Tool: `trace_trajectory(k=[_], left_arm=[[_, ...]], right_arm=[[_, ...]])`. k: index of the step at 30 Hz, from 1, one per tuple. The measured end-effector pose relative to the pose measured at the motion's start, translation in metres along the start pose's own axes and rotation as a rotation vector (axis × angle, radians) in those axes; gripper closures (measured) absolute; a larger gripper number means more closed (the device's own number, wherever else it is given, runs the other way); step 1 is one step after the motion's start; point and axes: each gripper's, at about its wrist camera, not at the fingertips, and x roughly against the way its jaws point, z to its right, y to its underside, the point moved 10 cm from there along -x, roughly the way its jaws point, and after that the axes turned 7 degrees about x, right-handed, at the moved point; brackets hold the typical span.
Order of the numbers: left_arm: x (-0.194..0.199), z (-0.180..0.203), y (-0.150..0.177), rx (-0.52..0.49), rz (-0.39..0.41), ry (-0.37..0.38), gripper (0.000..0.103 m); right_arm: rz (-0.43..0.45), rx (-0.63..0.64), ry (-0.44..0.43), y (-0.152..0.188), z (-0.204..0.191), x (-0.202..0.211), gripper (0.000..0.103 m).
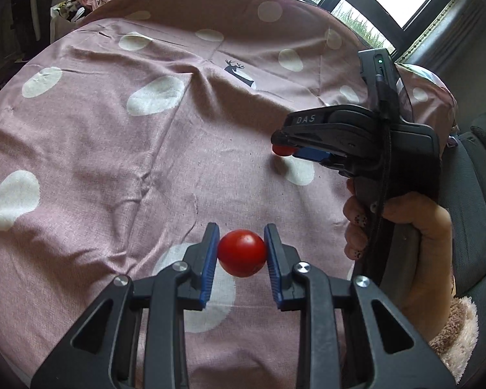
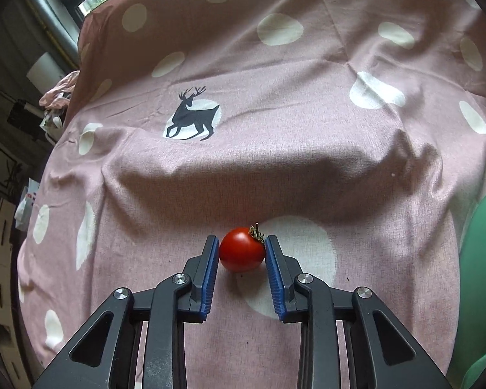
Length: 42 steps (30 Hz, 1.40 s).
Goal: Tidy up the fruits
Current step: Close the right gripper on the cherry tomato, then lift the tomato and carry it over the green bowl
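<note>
Gripping one tomato each, both claws are closed on fruit. Left claw (image 1: 242, 253) pinches a stemless tomato (image 1: 242, 253) between its blue pads, above a pink dotted cloth (image 1: 113, 162). Right claw (image 2: 242, 253) clamps a second tomato (image 2: 241, 249), dry stem on top, which sits low on a white dot of the same cloth. From the left view, a hand (image 1: 414, 227) in a fuzzy pink sleeve (image 1: 453, 334) holds the right tool. Deer print (image 2: 192, 113) lies farther back; something green (image 2: 479, 275) at right edge.
</note>
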Motion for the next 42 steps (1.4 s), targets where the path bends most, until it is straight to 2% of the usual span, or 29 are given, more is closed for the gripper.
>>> trace_trajectory(k=[4, 12, 16, 21, 28, 34, 40, 42], left_arm=[[-0.001, 0.003, 0.001, -0.002, -0.007, 0.015, 0.075], [-0.003, 0.013, 0.01, -0.025, -0.013, 0.024, 0.075], [-0.003, 0.02, 0.016, -0.052, -0.005, 0.014, 0.075], [0.002, 0.032, 0.018, -0.102, 0.017, 0.0, 0.075], [0.022, 0.073, 0.009, -0.169, 0.073, 0.053, 0.075], [0.032, 0.116, 0.002, -0.208, 0.115, 0.116, 0.075], [0.025, 0.167, 0.002, -0.273, 0.123, 0.175, 0.075], [0.019, 0.182, 0.003, -0.29, 0.113, 0.195, 0.075]], right_arm=[[0.021, -0.003, 0.016, 0.023, 0.005, 0.025, 0.072], [0.052, -0.056, -0.077, 0.076, 0.01, 0.073, 0.072], [0.108, -0.064, -0.085, 0.08, 0.012, 0.092, 0.072], [0.174, -0.056, -0.142, 0.072, 0.009, 0.119, 0.072], [0.297, -0.069, -0.124, 0.063, 0.028, 0.161, 0.072], [0.397, -0.107, -0.049, 0.057, 0.061, 0.193, 0.072], [0.447, -0.171, 0.028, 0.058, 0.102, 0.209, 0.072], [0.445, -0.199, 0.026, 0.059, 0.113, 0.208, 0.072]])
